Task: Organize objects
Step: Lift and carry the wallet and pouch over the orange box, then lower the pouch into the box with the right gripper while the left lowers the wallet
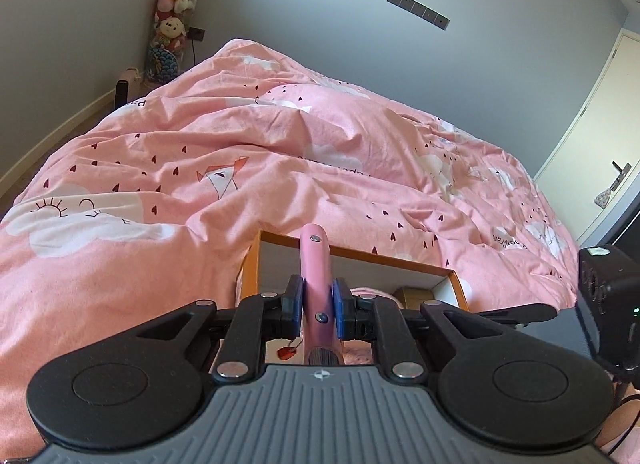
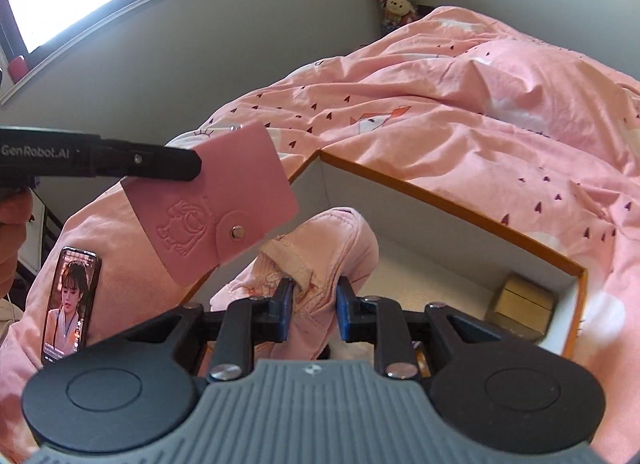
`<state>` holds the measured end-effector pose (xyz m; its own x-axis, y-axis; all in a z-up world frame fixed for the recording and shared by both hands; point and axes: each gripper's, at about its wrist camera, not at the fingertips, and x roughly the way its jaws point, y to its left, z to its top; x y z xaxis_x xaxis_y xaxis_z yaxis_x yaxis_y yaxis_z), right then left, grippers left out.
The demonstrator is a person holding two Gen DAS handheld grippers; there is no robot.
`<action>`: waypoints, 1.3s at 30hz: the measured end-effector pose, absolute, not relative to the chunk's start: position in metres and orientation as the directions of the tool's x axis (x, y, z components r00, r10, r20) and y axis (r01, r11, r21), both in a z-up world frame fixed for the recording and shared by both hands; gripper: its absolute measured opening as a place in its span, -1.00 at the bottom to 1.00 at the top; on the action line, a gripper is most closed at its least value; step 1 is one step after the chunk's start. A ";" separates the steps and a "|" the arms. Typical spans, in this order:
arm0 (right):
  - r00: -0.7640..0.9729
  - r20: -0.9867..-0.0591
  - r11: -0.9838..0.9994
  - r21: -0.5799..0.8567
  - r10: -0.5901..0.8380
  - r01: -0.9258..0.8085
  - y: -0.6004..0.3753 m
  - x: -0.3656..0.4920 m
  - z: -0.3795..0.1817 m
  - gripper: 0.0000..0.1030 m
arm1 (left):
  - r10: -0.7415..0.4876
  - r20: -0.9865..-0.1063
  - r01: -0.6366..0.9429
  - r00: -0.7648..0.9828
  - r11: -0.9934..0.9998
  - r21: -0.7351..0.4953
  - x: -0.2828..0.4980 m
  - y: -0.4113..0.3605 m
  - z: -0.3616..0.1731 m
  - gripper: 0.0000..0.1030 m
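Two grippers are loaded: the left gripper (image 1: 317, 306) is clamped on a pink wallet (image 2: 212, 200), edge-on between its pads, while the right gripper (image 2: 312, 314) is pinched on pink cloth (image 2: 320, 248) above the box (image 2: 440, 196). Beyond, a phone (image 2: 70, 304) lies on the quilt (image 1: 160, 144). Judged risk: the thinly gripped wallet could slip and miss the box.

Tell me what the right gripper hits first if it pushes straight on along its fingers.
Likely the white inside wall of the orange box, past the pink garment the right gripper holds; depth is unclear.
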<state>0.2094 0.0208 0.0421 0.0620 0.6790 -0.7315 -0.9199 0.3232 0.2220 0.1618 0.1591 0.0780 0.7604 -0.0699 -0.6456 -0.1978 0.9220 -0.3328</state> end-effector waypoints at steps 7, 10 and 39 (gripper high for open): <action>-0.166 -0.711 0.222 0.418 0.683 -0.881 0.054 0.234 -0.001 -0.53 | -0.094 -0.652 -0.194 0.752 0.914 -0.356 0.177 0.170 0.071 -0.66; -0.225 -0.721 0.207 0.458 0.655 -0.864 0.063 0.239 -0.021 -0.54 | -0.107 -0.661 -0.194 0.743 0.910 -0.366 0.182 0.171 0.065 -0.66; -0.002 -0.839 0.268 0.176 0.544 -0.947 0.057 0.202 -0.013 -0.34 | -0.199 -0.718 -0.300 0.666 0.811 -0.503 0.185 0.158 0.000 -0.67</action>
<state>0.2021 0.0568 -0.0131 -0.0019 0.5439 -0.8392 -0.9473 0.2678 0.1758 0.1848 0.1582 -0.0001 0.6664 -0.1992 -0.7185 -0.2999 0.8106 -0.5030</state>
